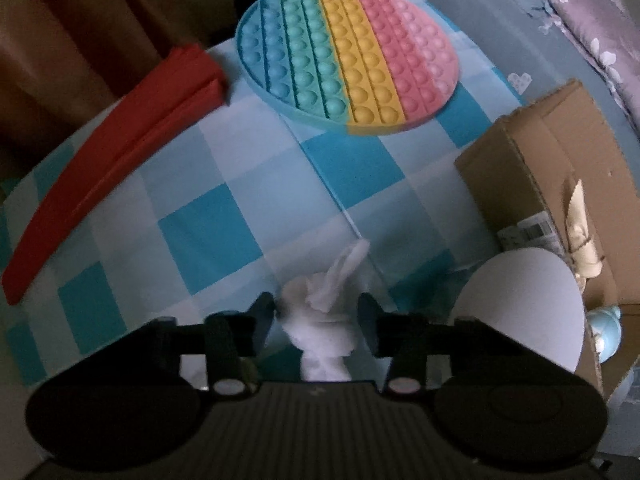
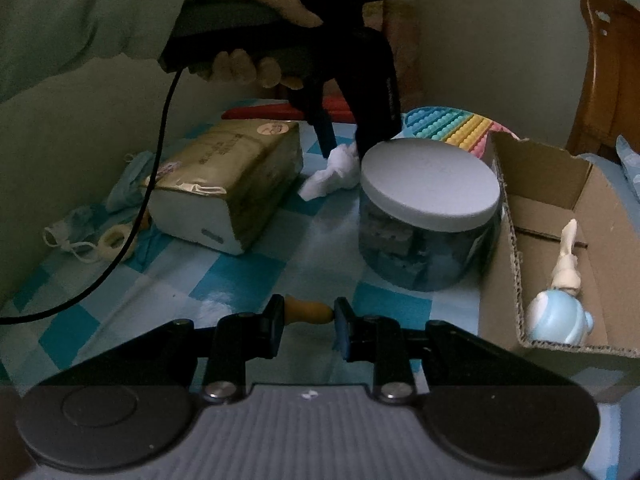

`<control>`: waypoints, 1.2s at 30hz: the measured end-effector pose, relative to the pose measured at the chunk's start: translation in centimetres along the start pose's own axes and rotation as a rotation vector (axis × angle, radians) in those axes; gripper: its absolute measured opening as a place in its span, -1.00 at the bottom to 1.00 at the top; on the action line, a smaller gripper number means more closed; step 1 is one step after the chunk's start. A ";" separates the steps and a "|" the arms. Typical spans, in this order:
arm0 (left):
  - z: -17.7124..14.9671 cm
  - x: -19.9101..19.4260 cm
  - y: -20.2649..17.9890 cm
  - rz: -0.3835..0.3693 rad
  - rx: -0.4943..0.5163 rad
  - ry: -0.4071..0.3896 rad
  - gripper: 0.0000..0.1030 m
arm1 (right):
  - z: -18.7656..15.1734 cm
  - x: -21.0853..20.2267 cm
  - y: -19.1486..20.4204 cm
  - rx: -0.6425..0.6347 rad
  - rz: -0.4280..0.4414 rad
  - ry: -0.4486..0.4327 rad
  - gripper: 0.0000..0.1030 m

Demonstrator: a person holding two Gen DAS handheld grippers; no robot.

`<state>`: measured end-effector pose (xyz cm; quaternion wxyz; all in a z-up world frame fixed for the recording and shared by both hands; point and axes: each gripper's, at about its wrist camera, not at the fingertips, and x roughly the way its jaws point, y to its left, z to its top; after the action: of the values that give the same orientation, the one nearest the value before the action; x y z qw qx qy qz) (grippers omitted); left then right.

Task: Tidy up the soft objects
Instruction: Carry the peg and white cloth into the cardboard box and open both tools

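No text can be read anywhere, faint dark print on the tan wrapped pack (image 2: 236, 176) too blurred to be made out, a round orange sticker (image 2: 274, 128) on its top illegible, a printed label (image 1: 530, 232) on the cardboard box (image 1: 532, 168) unreadable.

The left wrist view looks steeply down, close over the checked cloth (image 1: 224, 208) — the right wrist view sits lower, slanting across the table (farther back). Both share the grey-lidded jar (image 2: 430, 184), rainbow bubble mat (image 1: 348, 56) and cardboard box (image 2: 560, 216).
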<state>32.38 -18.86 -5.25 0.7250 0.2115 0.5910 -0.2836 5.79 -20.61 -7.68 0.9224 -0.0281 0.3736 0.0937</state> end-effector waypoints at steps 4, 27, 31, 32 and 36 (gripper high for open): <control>-0.2 0.2 0.2 -0.021 -0.011 0.002 -0.23 | 0.1 0.0 -0.1 0.002 0.001 0.000 -0.40; -1.9 -7.2 -0.5 0.013 0.008 -0.110 -0.28 | 1.3 -5.0 -0.6 -0.027 -0.042 -0.068 -0.40; -2.9 -9.5 -1.7 0.009 0.016 -0.140 -0.28 | 1.6 -6.9 -1.6 -0.020 -0.073 -0.093 -0.40; -3.1 -10.0 -2.2 0.012 0.023 -0.145 -0.28 | 1.8 -7.1 -1.9 -0.018 -0.084 -0.099 -0.40; -3.7 -11.9 -4.4 0.004 0.062 -0.174 -0.28 | 2.0 -8.7 -4.1 -0.006 -0.154 -0.120 -0.40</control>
<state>25.03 -17.87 5.69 0.7673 0.2094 0.5163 -0.3177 1.83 -25.68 -0.22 0.9475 -0.0539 0.3142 0.0250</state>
